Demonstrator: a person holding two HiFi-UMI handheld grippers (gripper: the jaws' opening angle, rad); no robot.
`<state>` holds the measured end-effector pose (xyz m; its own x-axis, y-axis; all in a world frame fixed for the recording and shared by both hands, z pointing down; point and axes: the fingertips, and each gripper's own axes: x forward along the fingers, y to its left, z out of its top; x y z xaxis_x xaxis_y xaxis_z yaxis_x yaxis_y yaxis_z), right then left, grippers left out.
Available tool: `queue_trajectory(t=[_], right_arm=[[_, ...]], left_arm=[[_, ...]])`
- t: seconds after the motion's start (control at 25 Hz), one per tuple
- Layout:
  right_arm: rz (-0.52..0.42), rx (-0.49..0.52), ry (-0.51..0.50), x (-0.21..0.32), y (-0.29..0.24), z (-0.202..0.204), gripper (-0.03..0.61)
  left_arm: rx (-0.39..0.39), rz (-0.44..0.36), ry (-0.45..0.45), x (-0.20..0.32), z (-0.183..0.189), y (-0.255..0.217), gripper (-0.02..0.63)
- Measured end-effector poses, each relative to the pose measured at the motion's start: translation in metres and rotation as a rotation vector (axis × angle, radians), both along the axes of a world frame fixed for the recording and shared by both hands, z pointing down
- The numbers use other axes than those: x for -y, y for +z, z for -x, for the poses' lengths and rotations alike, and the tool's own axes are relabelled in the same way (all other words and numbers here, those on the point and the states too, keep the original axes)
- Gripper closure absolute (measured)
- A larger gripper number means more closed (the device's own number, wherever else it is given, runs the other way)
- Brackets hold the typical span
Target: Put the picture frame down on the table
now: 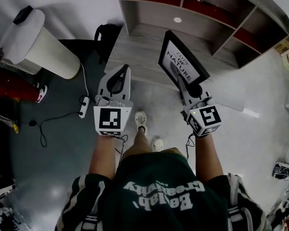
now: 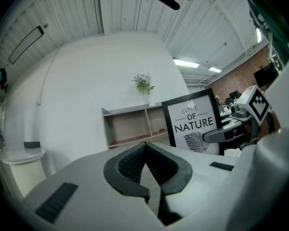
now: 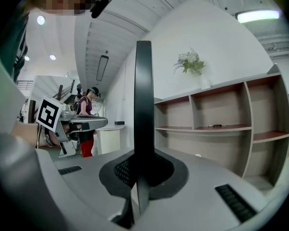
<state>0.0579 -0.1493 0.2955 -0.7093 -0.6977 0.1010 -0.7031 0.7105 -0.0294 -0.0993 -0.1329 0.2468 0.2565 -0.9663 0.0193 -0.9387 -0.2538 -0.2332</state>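
Okay, right gripper (image 1: pixel 181 81): I have its jaws pinching the lower edge of the picture frame, pads pressed on both faces.
Picture frame (image 1: pixel 183 57): black-edged, with a white "LOVE OF NATURE" print and a leaf drawing. It stands upright in the right gripper and leans a little. From my head view it sits over the near right part of the table, and I can't tell whether its bottom edge touches.
Left gripper (image 1: pixel 119 71): jaws pressed together at the tips, nothing between them. It is level beside the frame, and the print faces it.
Table (image 1: pixel 135 57): grey wood-grain top, straight ahead of both grippers.
Shelf unit (image 1: pixel 202 13): open compartments, at the table's far side.
White ribbed cylinder (image 1: pixel 43 47): on the floor, far left.
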Motion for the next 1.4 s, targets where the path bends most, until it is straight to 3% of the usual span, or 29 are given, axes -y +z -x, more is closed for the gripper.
queue_trajectory(t=[0.16,0.36,0.64,0.96,1.28,1.4], right_arm=[[-0.005,-0.006,0.031,0.050,0.005,0.033,0.540],[-0.037,-0.060,0.065,0.112,0.006,0.062,0.540],[-0.061,-0.114,0.095,0.182,0.022,0.101,0.540],[-0.031,-0.141,0.086,0.229,0.050,0.131,0.540],[-0.005,-0.163,0.027,0.265,0.103,0.146,0.540],[-0.007,-0.142,0.001,0.285,0.125,0.142,0.540]], left_arm=[[-0.010,0.009,0.019,0.059,0.032,0.010,0.597],[-0.039,-0.049,0.043,0.124,0.061,0.002,0.597],[-0.076,-0.027,0.086,0.197,0.093,0.021,0.597],[-0.079,0.022,0.079,0.237,0.121,0.060,0.597],[-0.087,0.021,0.056,0.269,0.131,0.096,0.597],[-0.051,0.040,0.048,0.286,0.127,0.117,0.597]])
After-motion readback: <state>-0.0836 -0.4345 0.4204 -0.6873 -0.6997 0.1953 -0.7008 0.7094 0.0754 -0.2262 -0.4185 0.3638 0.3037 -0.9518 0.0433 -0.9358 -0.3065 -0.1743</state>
